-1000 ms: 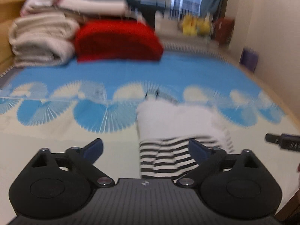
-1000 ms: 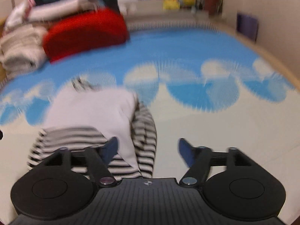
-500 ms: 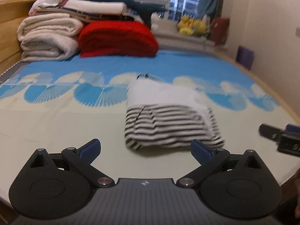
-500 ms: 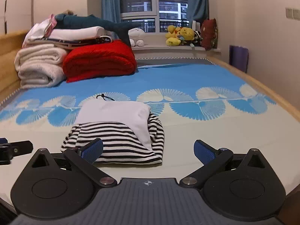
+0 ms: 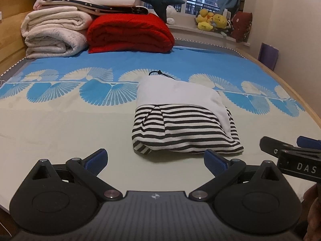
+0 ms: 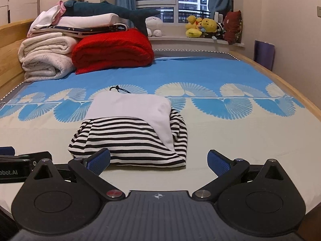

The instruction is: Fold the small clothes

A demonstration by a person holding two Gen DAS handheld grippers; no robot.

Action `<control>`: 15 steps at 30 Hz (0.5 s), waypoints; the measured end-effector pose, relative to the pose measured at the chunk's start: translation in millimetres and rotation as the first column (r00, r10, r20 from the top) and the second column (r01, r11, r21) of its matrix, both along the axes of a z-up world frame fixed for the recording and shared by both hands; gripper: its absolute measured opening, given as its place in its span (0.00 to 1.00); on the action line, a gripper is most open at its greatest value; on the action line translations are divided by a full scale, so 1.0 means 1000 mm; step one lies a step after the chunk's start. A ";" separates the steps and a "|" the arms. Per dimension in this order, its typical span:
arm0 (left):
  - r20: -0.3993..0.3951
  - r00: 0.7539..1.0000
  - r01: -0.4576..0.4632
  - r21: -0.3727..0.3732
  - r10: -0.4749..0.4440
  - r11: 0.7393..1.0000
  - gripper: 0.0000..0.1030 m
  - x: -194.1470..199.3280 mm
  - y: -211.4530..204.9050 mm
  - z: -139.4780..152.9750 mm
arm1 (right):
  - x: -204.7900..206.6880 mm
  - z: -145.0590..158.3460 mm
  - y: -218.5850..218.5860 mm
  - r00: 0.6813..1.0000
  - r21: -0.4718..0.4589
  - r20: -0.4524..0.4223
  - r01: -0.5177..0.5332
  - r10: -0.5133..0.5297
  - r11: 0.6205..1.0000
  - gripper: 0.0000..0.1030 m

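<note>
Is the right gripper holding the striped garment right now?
No, the right gripper has its jaws wide open and empty, with the striped garment lying folded on the bed ahead.

The left gripper (image 5: 155, 159) is hovering low with its two blue-padded fingers (image 5: 96, 160) spread wide, and nothing is sitting between them. The right gripper (image 6: 158, 160) is hanging beside it, to its right, also with its jaws standing wide and empty. Both are pointing forward and somewhat downward.
</note>
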State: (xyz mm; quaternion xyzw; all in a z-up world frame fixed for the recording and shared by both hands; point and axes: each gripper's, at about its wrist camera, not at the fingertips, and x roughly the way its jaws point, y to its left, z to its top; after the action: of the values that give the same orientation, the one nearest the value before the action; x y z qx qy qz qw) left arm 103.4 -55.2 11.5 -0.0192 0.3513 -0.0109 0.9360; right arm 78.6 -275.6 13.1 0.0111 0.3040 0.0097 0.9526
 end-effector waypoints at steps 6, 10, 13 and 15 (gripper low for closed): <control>-0.002 1.000 0.015 -0.005 -0.015 1.000 0.99 0.000 -0.003 -0.001 | 0.003 -0.001 0.004 1.000 0.011 -0.008 -0.013 0.013 1.000 0.99; 0.002 1.000 0.024 0.000 -0.024 1.000 0.99 0.000 -0.004 -0.002 | 0.004 -0.001 0.008 1.000 0.000 -0.005 -0.020 0.020 1.000 0.99; 0.000 1.000 0.030 -0.002 -0.030 1.000 0.99 0.001 -0.004 -0.002 | 0.005 -0.002 0.008 1.000 0.005 -0.008 -0.015 0.015 1.000 0.99; -0.003 1.000 0.030 -0.002 -0.030 1.000 0.99 0.001 -0.004 -0.003 | 0.006 -0.002 0.008 1.000 0.005 -0.009 -0.014 0.014 1.000 0.99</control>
State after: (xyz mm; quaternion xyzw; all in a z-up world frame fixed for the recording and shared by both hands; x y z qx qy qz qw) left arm 104.7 -59.3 8.6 -0.0148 0.3528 -0.0255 0.9352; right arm 84.8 -267.8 11.2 0.0115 0.3082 0.0171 0.9511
